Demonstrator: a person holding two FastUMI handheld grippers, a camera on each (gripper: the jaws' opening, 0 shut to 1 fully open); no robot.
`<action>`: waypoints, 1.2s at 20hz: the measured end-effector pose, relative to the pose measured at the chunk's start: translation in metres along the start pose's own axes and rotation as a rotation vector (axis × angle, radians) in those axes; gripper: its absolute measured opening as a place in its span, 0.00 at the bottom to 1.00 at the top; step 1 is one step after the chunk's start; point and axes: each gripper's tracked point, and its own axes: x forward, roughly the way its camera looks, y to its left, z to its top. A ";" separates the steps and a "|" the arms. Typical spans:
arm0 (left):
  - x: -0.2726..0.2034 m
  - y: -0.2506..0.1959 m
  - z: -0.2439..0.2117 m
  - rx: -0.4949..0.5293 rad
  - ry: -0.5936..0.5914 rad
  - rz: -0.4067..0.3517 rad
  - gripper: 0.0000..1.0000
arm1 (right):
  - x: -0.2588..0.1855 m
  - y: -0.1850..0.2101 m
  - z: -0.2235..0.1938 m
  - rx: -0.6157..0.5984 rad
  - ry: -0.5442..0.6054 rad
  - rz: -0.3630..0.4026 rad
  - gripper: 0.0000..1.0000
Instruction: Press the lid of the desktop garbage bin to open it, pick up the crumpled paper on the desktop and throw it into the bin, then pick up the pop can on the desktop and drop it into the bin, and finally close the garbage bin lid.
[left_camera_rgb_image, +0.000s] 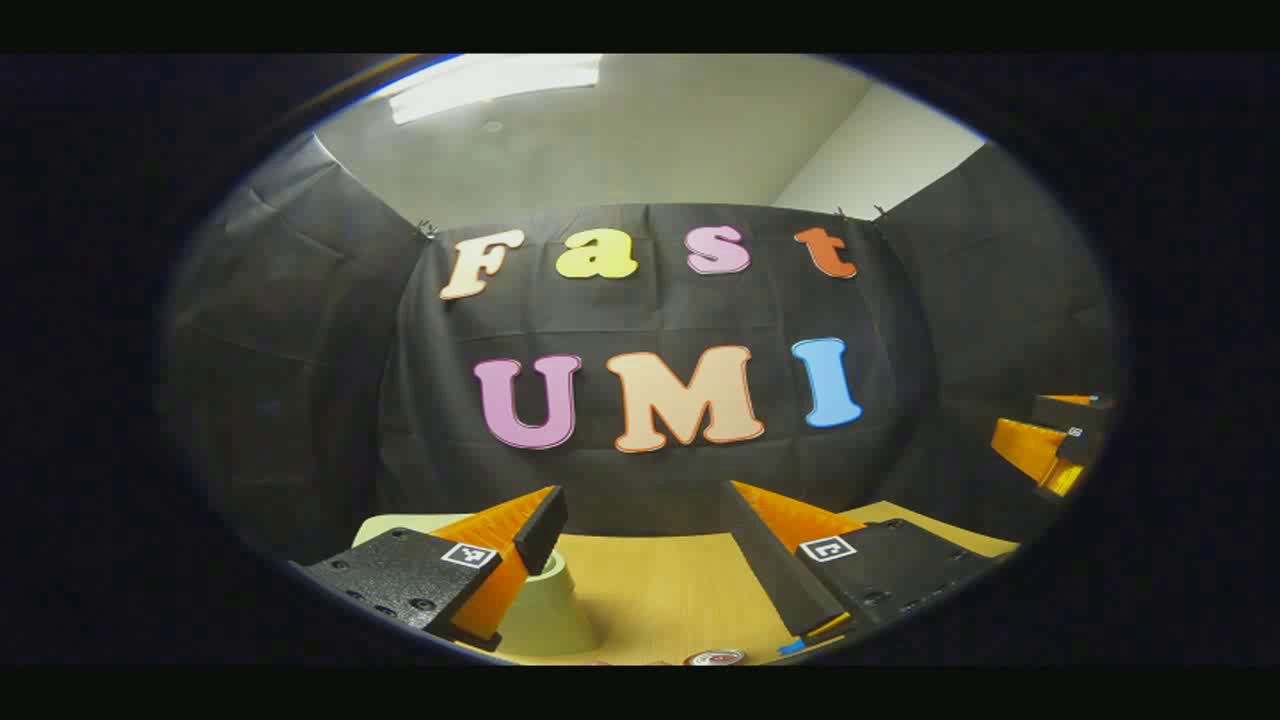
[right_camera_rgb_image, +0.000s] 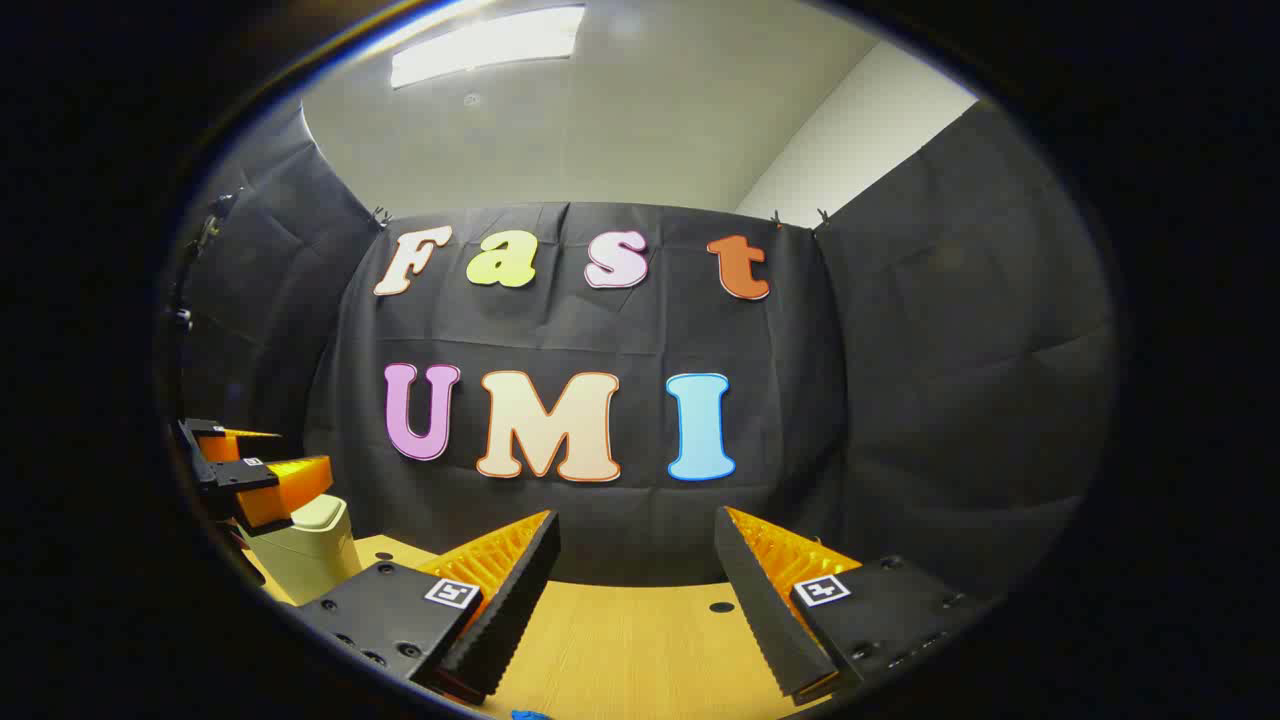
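In the left gripper view my left gripper (left_camera_rgb_image: 645, 495) is open, held above the wooden desktop (left_camera_rgb_image: 660, 600) with nothing between its fingers. The pale green garbage bin (left_camera_rgb_image: 545, 600) stands just below and behind its left finger. The top of the pop can (left_camera_rgb_image: 715, 657) peeks in at the bottom edge, near the right finger. In the right gripper view my right gripper (right_camera_rgb_image: 637, 520) is open and empty over the desktop (right_camera_rgb_image: 620, 640). There the left gripper (right_camera_rgb_image: 300, 452) hovers just above the bin (right_camera_rgb_image: 305, 550) at the far left. Whether the bin's lid is up or down I cannot tell.
The right gripper (left_camera_rgb_image: 1020, 418) shows at the far right of the left gripper view, raised off the table. The booth's black cloth wall closes the back and sides. A small dark hole (right_camera_rgb_image: 722, 607) marks the desktop, and a blue scrap (right_camera_rgb_image: 530, 714) lies at the front edge.
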 end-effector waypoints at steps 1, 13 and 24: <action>0.002 -0.001 -0.001 0.002 0.003 -0.004 0.94 | 0.000 0.001 -0.002 -0.003 0.003 0.006 1.00; -0.004 -0.003 -0.009 -0.025 0.045 -0.013 0.94 | -0.002 0.014 -0.007 -0.019 0.023 0.062 0.98; -0.004 0.014 -0.005 0.001 0.032 0.053 0.69 | -0.003 0.010 -0.007 -0.008 0.021 0.057 0.98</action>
